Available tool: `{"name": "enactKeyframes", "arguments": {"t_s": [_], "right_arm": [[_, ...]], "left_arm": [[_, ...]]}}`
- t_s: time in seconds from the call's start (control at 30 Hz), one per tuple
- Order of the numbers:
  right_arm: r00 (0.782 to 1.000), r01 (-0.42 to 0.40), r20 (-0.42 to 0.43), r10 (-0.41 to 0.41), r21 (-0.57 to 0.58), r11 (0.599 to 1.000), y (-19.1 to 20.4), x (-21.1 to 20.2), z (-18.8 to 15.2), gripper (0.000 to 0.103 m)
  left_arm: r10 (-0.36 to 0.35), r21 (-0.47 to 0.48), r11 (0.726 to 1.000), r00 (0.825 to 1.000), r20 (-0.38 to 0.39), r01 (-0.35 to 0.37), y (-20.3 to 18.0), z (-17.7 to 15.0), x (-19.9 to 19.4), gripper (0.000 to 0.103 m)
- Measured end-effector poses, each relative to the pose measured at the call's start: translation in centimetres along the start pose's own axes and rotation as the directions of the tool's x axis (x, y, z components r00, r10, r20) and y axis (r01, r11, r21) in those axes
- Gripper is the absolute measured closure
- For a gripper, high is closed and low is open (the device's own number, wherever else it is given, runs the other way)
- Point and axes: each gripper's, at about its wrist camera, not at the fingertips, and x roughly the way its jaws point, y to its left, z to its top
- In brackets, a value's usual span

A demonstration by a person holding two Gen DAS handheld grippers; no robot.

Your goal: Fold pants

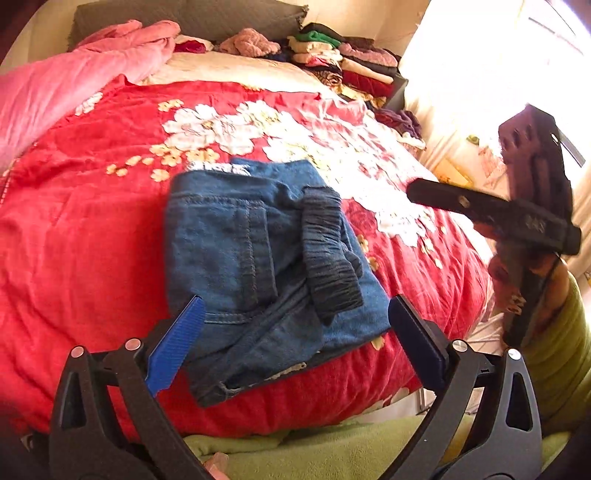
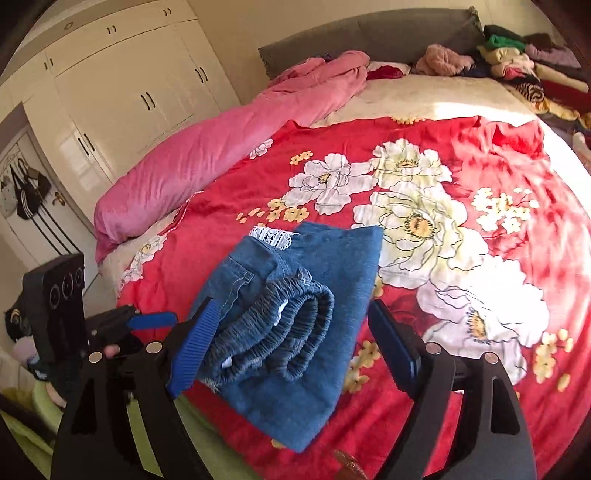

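Folded blue denim pants (image 1: 240,251) (image 2: 332,258) lie on a red flowered blanket (image 1: 92,221) (image 2: 480,166) near the bed's front edge. Their gathered elastic waistband (image 1: 328,251) (image 2: 273,325) is rolled on top, and a strip of white lace shows at the far fold. My left gripper (image 1: 295,302) stands open just above the near edge of the pants, blue pads wide apart and touching nothing. My right gripper (image 2: 291,306) is open too. The waistband shows between its pads, which do not press on it. The right gripper's dark body (image 1: 498,214) hangs at the right in the left wrist view.
A pink duvet (image 1: 74,81) (image 2: 207,147) is bunched along the bed's left side. Stacked clothes (image 1: 351,59) (image 2: 524,62) sit at the far right by the grey headboard (image 2: 369,33). A cream wardrobe (image 2: 129,85) stands left. Green cloth (image 1: 332,450) lies below the bed's front edge.
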Motion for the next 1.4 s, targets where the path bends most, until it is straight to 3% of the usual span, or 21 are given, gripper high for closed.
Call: {"name": "enactKeyframes", "arguments": {"t_s": [0.4, 0.93, 1.07, 1.2, 1.4], "right_arm": [[0.998, 0.029, -0.062, -0.030, -0.011, 1.000, 0.8, -1.2, -3.5, 0.017], [0.983, -0.077, -0.164, 0.078, 0.014, 0.997, 3.1, 2.2, -5.6, 0.017], [0.978, -0.088, -0.186, 0.092, 0.031, 0.996, 3.8, 3.2, -5.5, 0.017], [0.973, -0.107, -0.199, 0.118, 0.065, 0.992, 4.6, 4.3, -5.2, 0.019], [0.966, -0.122, -0.210, 0.149, 0.133, 0.984, 4.7, 6.0, -4.3, 0.028]], "left_arm": [[0.075, -0.008, 0.997, 0.996, 0.039, -0.075, 0.7, 0.5, -1.1, 0.010], [0.172, -0.024, 0.985, 0.984, 0.037, -0.171, 2.0, 0.6, -0.2, 0.010], [0.203, -0.037, 0.979, 0.978, 0.046, -0.201, 2.9, 0.9, 0.0, 0.010], [0.272, -0.053, 0.962, 0.961, 0.058, -0.269, 4.3, 1.9, 0.4, 0.010], [0.223, -0.052, 0.974, 0.974, 0.026, -0.222, 4.7, 2.9, 1.8, 0.027]]}}
